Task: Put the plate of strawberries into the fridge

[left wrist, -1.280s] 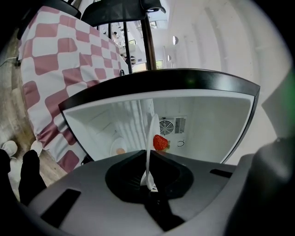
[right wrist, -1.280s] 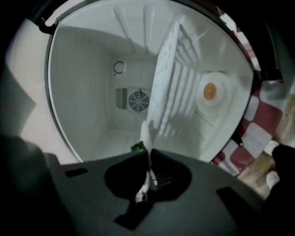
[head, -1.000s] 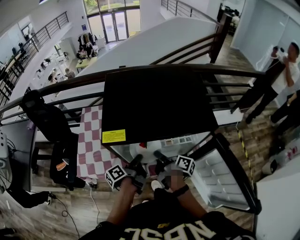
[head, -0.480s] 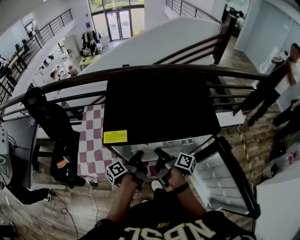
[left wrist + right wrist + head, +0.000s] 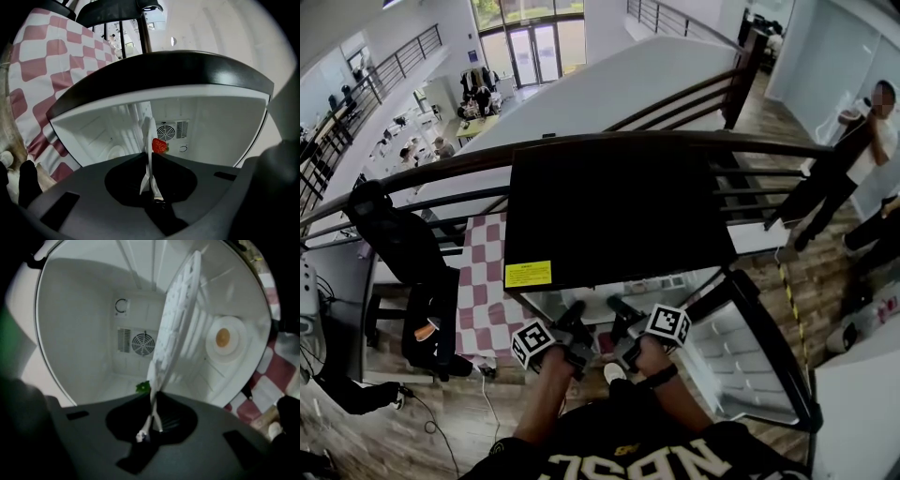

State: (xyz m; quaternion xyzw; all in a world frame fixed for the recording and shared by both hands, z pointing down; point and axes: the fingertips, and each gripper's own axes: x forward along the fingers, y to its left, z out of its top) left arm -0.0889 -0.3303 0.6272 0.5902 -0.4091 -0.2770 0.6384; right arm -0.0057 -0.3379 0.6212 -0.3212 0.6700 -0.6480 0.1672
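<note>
Plate (image 5: 148, 133) slightly deeper into fridge (image 5: 619, 206)

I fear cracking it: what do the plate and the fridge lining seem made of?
The plate: probably thin white plastic, matte, going by the moulded grid on its face. The fridge lining: likely smooth white plastic, faintly glossy, with moulded ribs on the wall.

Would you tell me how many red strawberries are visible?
1: a red strawberry against the white plastic plate, in the left gripper view; others may be hidden behind it.
</note>
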